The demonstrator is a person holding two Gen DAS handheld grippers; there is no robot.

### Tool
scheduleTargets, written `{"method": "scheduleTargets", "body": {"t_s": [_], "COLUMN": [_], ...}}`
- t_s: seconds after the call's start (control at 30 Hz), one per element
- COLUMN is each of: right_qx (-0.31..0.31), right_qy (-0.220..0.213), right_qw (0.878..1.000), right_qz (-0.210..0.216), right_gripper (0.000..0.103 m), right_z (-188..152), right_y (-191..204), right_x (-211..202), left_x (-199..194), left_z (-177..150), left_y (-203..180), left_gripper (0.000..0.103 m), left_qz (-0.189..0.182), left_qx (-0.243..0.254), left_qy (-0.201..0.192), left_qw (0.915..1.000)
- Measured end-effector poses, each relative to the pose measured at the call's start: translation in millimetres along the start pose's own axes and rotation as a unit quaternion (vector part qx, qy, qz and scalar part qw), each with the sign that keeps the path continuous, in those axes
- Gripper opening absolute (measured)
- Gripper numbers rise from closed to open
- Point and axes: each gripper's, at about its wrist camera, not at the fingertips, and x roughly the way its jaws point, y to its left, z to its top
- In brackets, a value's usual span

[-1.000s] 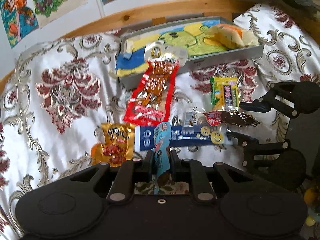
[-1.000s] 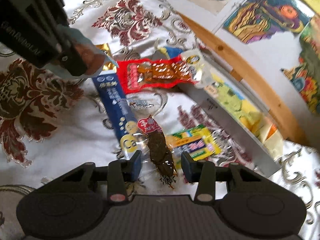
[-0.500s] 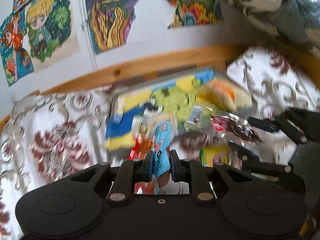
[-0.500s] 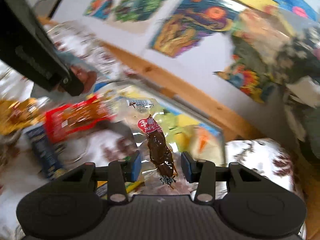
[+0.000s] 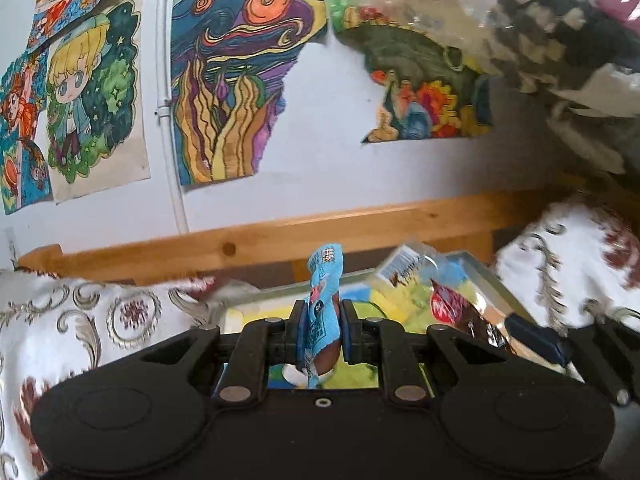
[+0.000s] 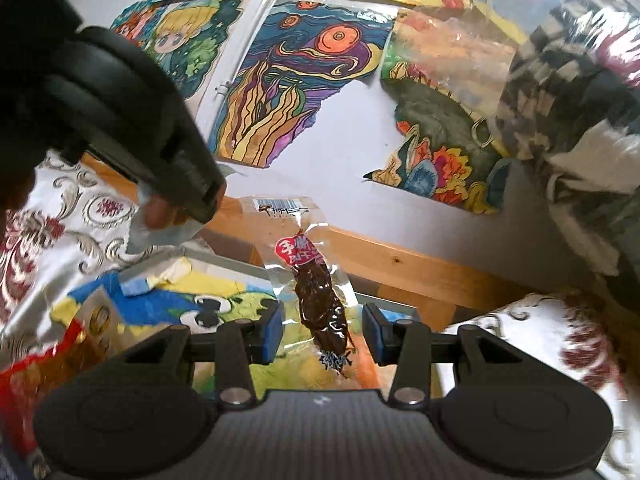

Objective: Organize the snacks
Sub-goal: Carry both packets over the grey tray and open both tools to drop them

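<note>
Small blue foil snack packet (image 5: 325, 312): pinched upright between the pads of your left gripper (image 5: 322, 334), raised over the near end of the shallow grey tray with the yellow, green and blue cartoon liner (image 5: 486, 286). Clear plastic pouch with a dark brown meat strip and red label (image 6: 316, 292): it stands between the fingers of your right gripper (image 6: 323, 334), also above the tray. The blue pads (image 6: 273, 332) sit wide of the meat, but the clear film spans toward them, so you appear to be gripping the pouch by its edges; contact itself is hard to confirm.

Step in hand, as judged: carrying both snacks to the tray for drop-off. Neither has been set down yet.

Next move calls for lowering each packet onto a bare patch of liner before opening the jaws, keeping the two grippers apart; they are close together here. A red-wrapped snack (image 6: 38, 364) lies at the tray's left edge.
</note>
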Motion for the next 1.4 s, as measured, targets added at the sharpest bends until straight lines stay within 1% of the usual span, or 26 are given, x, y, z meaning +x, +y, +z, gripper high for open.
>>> {"method": "scheduleTargets", "body": {"t_s": [0.07,0.17,0.23,0.33,0.37,0.47,0.57,0.67,0.73,0.8,0.83,0.87,0.9,0.93,1.0,1.03,1.07,1.1,1.13,1.2,1.27,1.3,1.33,1.37,1.4], "right_qx": [0.007,0.014,0.013,0.010,0.009,0.005,0.001,0.003,0.009,0.013,0.014,0.014,0.013,0.012,0.013,0.014,0.014,0.014,0.013,0.015,0.021,0.023,0.026,0.029,0.033], "right_qy": [-0.005,0.000,0.012,0.036,0.042,0.056,0.073,0.083,0.088,0.093,0.094,0.094,0.095,0.094,0.090,0.086,0.082,0.078,0.074,0.067,0.059,0.055,0.048,0.041,0.034], "right_qw": [1.000,1.000,0.999,0.998,0.998,0.996,0.995,0.993,0.993,0.993,0.993,0.993,0.993,0.993,0.993,0.994,0.995,0.995,0.995,0.996,0.996,0.997,0.997,0.998,0.998], "right_qz": [0.005,0.021,0.034,0.048,0.053,0.063,0.075,0.078,0.077,0.076,0.076,0.075,0.073,0.071,0.068,0.066,0.063,0.061,0.061,0.061,0.057,0.054,0.046,0.038,0.030], "right_gripper": [0.047,0.047,0.047,0.047,0.047,0.047,0.047,0.050,0.050,0.050,0.052,0.053,0.054,0.057,0.063,0.069,0.075,0.077,0.080,0.084,0.092,0.095,0.101,0.103,0.103], "right_z": [1.0,-0.4,-3.8,-9.8,-11.5,-17.3,-23.6,-27.3,-27.7,-27.8,-27.3,-26.9,-26.1,-24.7,-21.4,-18.9,-16.6,-14.1,-11.3,-6.2,-0.5,2.2,5.4,8.2,10.9], "right_y": [2.9,7.8,12.2,20.6,22.9,31.2,37.6,39.8,39.0,38.0,37.1,37.1,36.9,36.5,35.5,34.8,34.3,33.8,32.9,31.7,29.6,28.7,27.5,25.7,23.7], "right_x": [9.0,20.2,27.1,35.8,38.5,44.3,49.9,52.8,54.3,55.5,56.6,56.4,56.4,56.0,53.5,50.9,48.2,45.1,41.6,34.3,26.5,21.9,15.5,9.7,3.5], "left_x": [13.6,34.6,48.1,65.4,70.4,80.1,87.8,88.3,87.5,85.5,83.7,81.7,79.5,77.0,69.6,64.8,60.2,54.6,49.7,38.0,26.9,20.4,14.0,7.2,0.1], "left_z": [1.7,-1.2,-4.7,-9.9,-11.3,-16.6,-26.0,-33.4,-36.7,-38.7,-39.5,-39.6,-39.5,-39.0,-37.5,-36.5,-35.0,-33.6,-32.2,-29.7,-27.9,-27.1,-26.5,-26.1,-25.9], "left_y": [8.2,20.1,28.1,41.9,45.4,53.0,54.5,57.3,58.5,60.1,61.4,62.9,64.4,65.6,68.0,69.5,70.7,72.3,73.9,78.0,80.7,81.5,81.8,81.7,81.4], "left_gripper": [0.018,0.018,0.018,0.017,0.014,0.013,0.013,0.014,0.016,0.023,0.023,0.029,0.039,0.042,0.060,0.064,0.072,0.078,0.080,0.090,0.098,0.099,0.100,0.101,0.102], "left_qz": [0.007,0.020,0.033,0.050,0.053,0.050,0.052,0.052,0.052,0.055,0.058,0.060,0.062,0.064,0.070,0.071,0.073,0.075,0.076,0.077,0.081,0.082,0.082,0.079,0.076], "left_qx": [-0.010,-0.033,-0.052,-0.085,-0.091,-0.102,-0.102,-0.115,-0.117,-0.120,-0.123,-0.127,-0.130,-0.133,-0.136,-0.136,-0.136,-0.136,-0.136,-0.138,-0.138,-0.136,-0.131,-0.125,-0.118], "left_qy": [0.009,0.030,0.044,0.055,0.058,0.068,0.087,0.092,0.093,0.092,0.091,0.090,0.088,0.086,0.080,0.076,0.072,0.068,0.064,0.056,0.049,0.045,0.040,0.035,0.030], "left_qw": [0.9999,0.9988,0.9972,0.9936,0.9927,0.9912,0.9896,0.9877,0.9874,0.9869,0.9865,0.9861,0.9856,0.9852,0.9850,0.9852,0.9853,0.9855,0.9857,0.9859,0.9859,0.9863,0.9872,0.9884,0.9896]}}
